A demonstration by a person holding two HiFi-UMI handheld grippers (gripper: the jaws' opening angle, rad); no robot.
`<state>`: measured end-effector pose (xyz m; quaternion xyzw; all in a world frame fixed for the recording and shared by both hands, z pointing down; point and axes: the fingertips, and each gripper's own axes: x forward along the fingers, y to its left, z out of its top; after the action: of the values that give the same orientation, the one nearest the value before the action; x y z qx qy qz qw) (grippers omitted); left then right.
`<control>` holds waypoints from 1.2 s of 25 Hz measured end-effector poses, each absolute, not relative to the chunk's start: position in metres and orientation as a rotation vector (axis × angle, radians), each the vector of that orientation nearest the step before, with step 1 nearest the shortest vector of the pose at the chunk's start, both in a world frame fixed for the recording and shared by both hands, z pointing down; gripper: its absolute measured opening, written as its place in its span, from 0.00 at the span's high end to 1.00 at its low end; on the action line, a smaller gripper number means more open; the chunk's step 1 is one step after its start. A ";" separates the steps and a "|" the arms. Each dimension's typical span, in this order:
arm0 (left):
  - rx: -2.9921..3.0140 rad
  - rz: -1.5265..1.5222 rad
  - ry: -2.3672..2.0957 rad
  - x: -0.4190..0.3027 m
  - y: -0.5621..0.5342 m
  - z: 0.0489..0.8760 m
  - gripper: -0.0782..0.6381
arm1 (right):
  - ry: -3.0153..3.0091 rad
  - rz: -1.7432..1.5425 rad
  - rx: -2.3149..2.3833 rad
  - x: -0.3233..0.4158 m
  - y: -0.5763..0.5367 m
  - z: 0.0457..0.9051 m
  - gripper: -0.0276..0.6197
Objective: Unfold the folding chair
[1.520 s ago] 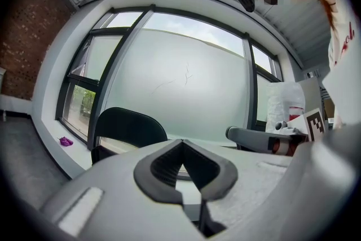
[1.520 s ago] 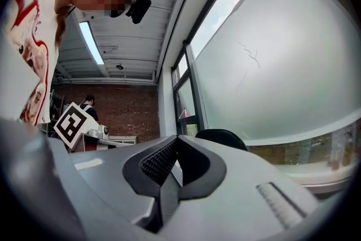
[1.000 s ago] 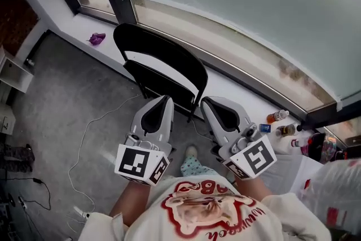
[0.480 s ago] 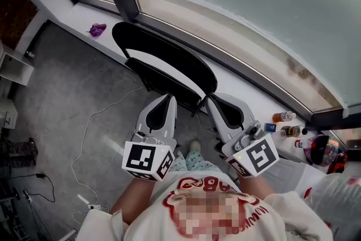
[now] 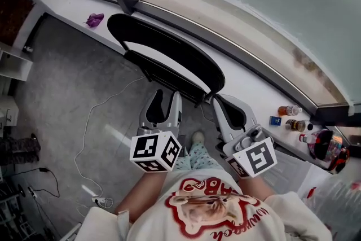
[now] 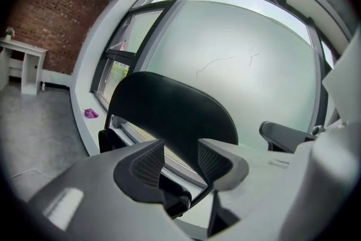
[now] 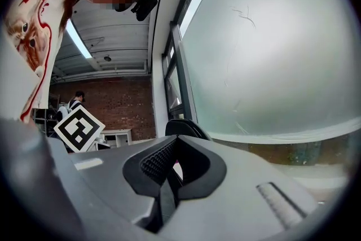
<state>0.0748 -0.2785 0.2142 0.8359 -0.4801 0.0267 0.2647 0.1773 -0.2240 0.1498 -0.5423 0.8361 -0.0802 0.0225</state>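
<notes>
The black folding chair (image 5: 169, 45) leans folded against the white window ledge (image 5: 248, 90), its curved backrest uppermost and the seat flat against the frame. My left gripper (image 5: 166, 96) hovers just short of the chair's lower edge, open, with nothing between its fingers. In the left gripper view the backrest (image 6: 169, 110) shows through the gap of the left gripper (image 6: 180, 152). My right gripper (image 5: 223, 100) hangs beside the chair's right lower corner with its fingertips together. In the right gripper view the right gripper (image 7: 176, 141) is shut and empty, and a sliver of the chair (image 7: 186, 127) shows behind it.
A purple scrap (image 5: 94, 20) lies on the ledge at the left. Bottles (image 5: 289, 111) and small items stand on the ledge at the right. A white cable (image 5: 87, 124) runs over the grey carpet to a power strip (image 5: 98, 200). A white shelf (image 5: 11, 62) stands far left.
The left gripper's jaws have opened; they were together a second ago. Both grippers have come closer to the chair's lower edge. The right gripper stays shut.
</notes>
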 end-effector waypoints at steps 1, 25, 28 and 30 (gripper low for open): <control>2.223 0.077 -1.299 0.075 -0.280 0.223 0.64 | 2.580 -0.257 -1.695 0.179 -0.225 0.153 0.92; 1.797 0.310 -1.572 0.081 -0.355 0.367 0.49 | 2.474 -0.349 -2.067 0.229 -0.227 0.252 0.71; 1.775 0.325 -1.602 0.082 -0.357 0.370 0.47 | 2.463 -0.415 -2.099 0.231 -0.229 0.272 0.69; 1.731 0.327 -1.611 0.082 -0.358 0.372 0.47 | 2.485 -0.438 -2.098 0.231 -0.229 0.284 0.69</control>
<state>0.0820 -0.3578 0.3716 0.6742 -0.6273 0.1274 0.3684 0.2305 -0.2286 0.2839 -0.6377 0.7554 -0.1332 -0.0700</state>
